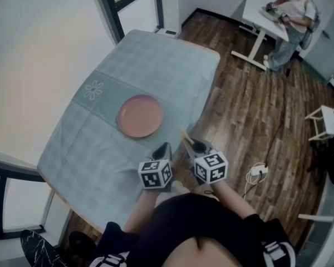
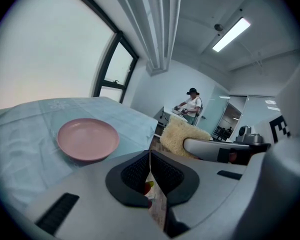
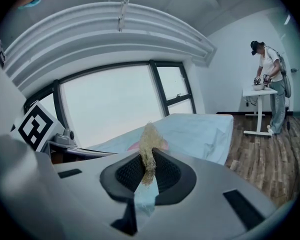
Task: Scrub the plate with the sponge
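My right gripper [image 3: 149,170] has its jaws clamped on the yellowish sponge [image 3: 148,143], which stands edge-on between them. My left gripper [image 2: 150,173] has its 2 jaws pressed together, holding nothing. Both are held side by side at the near edge of the cloth-covered table [image 1: 167,65]. The pink plate [image 1: 140,115] lies on the cloth just beyond the left gripper, touching neither.

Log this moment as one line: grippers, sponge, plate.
left gripper shut, empty | right gripper shut on sponge | plate on table, apart from both grippers | scrubbing not yet begun
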A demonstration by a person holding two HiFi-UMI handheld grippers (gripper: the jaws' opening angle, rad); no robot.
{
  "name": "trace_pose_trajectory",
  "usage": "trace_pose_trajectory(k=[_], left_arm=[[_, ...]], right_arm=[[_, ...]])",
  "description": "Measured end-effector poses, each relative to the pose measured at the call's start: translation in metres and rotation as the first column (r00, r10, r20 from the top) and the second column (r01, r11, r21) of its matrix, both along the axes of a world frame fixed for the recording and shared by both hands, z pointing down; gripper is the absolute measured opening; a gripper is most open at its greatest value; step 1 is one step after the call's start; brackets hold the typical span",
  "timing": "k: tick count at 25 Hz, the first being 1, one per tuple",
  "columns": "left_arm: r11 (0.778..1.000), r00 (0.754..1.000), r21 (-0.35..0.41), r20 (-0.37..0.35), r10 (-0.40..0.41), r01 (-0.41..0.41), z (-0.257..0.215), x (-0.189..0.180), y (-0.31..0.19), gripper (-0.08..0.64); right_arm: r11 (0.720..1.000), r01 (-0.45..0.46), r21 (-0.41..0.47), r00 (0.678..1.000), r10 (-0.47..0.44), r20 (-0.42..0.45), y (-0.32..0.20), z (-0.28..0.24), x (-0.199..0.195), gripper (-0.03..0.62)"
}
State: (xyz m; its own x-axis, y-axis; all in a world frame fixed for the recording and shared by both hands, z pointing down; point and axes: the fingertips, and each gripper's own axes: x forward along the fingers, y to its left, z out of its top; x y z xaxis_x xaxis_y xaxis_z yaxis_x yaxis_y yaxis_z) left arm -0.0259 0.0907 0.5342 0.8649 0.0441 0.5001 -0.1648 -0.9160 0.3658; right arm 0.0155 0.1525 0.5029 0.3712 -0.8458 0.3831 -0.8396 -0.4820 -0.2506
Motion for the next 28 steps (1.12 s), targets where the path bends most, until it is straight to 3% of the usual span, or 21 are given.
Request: trace_pose_trajectory(k=[9, 17, 28], left_arm=[[0.994, 0.995, -0.032, -0.004, -0.102, 0.102, 0.006, 0.003, -0.054, 0.015], [0.977, 0.979, -0.059, 0.024, -0.203, 0.204, 0.021, -0.006, -0.08, 0.015], [0.92, 0.922, -0.062, 0.042, -0.385, 0.387, 0.029, 0.018, -0.142, 0.015]], right_arm=[[0.996, 0.085, -0.029, 0.996, -0.086, -0.026, -0.054, 0.0, 0.013, 0.035], [0.975, 0.212, -0.07, 0.975, -0.215, -0.048, -0.088, 0.003, 0.015, 0.037], [0.912, 0.398, -0.096, 0.915, -0.402, -0.024, -0.165, 0.011, 0.057, 0.037]])
